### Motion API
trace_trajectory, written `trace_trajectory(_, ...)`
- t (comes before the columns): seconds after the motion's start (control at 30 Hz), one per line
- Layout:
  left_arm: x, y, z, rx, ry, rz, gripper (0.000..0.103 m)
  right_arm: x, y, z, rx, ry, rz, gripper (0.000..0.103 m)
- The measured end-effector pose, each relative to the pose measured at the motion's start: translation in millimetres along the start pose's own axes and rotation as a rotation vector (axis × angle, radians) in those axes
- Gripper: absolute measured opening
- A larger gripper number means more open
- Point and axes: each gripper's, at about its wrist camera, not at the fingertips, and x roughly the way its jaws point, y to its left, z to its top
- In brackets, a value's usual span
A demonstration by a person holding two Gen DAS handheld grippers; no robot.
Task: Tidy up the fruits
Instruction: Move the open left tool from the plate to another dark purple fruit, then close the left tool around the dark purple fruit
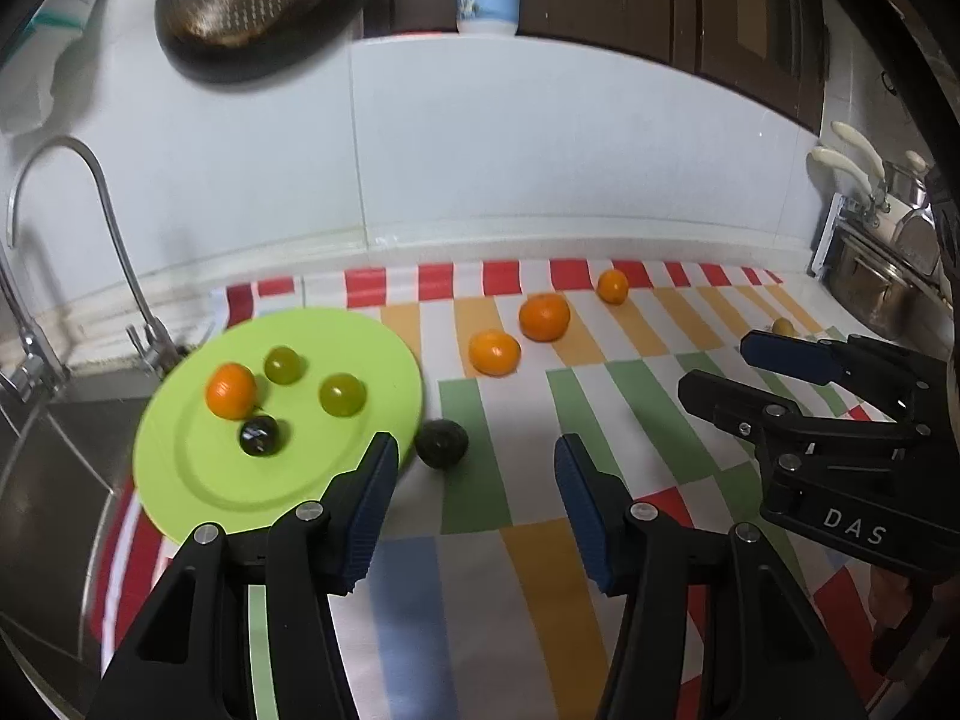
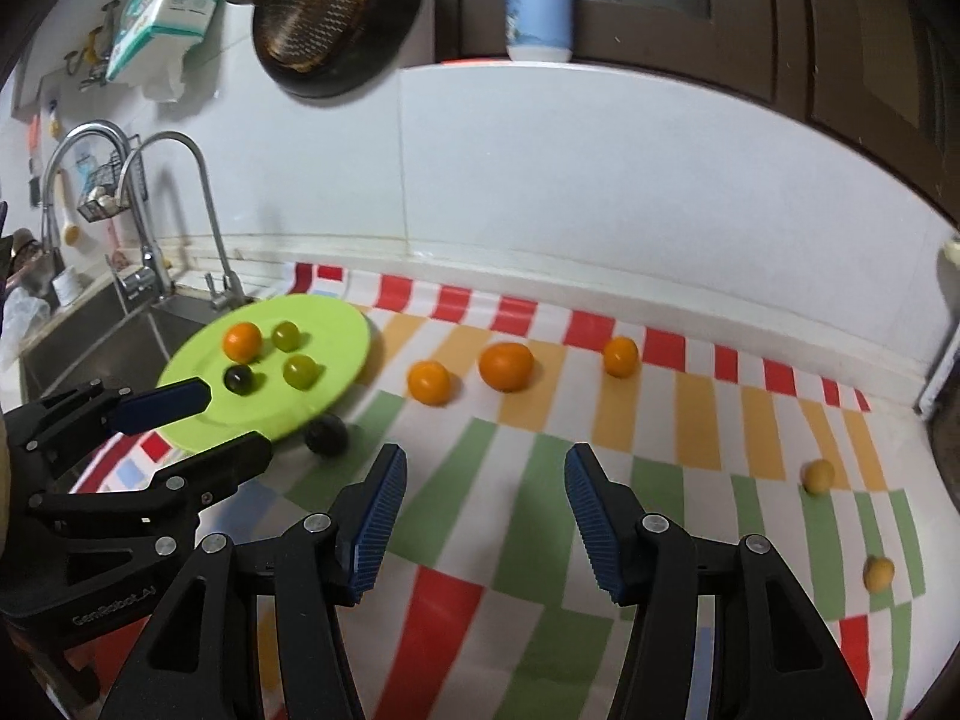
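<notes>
A lime green plate (image 1: 198,468) (image 2: 336,324) lies on the striped cloth by the sink. It holds an orange (image 1: 231,390) (image 2: 242,341), two green fruits (image 1: 342,394) (image 2: 299,371) and a dark fruit (image 1: 258,434) (image 2: 238,380). A dark avocado (image 1: 441,443) (image 2: 325,434) lies on the cloth beside the plate's rim. Three oranges (image 1: 494,352) (image 2: 506,366) lie in a row further back. Two small yellow fruits (image 2: 818,476) lie at the right. My left gripper (image 1: 477,486) (image 2: 231,420) is open and empty, just short of the avocado. My right gripper (image 2: 485,495) (image 1: 717,372) is open and empty above the cloth.
A steel sink (image 2: 102,324) with curved taps (image 1: 108,222) lies left of the plate. The white tiled wall (image 1: 540,150) runs behind the cloth. Steel pots (image 1: 888,276) stand at the far right. A pan and strainer (image 2: 324,6) hang on the wall above.
</notes>
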Motion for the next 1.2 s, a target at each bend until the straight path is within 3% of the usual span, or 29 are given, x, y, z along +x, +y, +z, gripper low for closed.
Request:
trace_trajectory(0.37, 40.0, 9.6, -4.7, -0.098, 0.092, -0.028, 0.042, 27.8, -5.5, -6.4, 0.026, 0.045, 0.033, 0.056)
trace_trajectory(0.53, 56.4, 10.0, -1.8, -0.125, 0.123, 0.0, 0.038, 40.4, -6.3, -5.5, 0.033, 0.061, 0.053, 0.056)
trace_trajectory(0.77, 69.8, 11.8, -1.7, -0.142, 0.156, 0.053, 0.038, 51.3, -9.3, -4.1, 0.06, 0.072, 0.079, 0.056)
trace_trajectory(1.2, 92.9, 2.0, 13.0, -0.125, 0.147, 0.072, 0.038, 57.8, -15.5, -4.8, 0.099, 0.09, 0.102, 0.056)
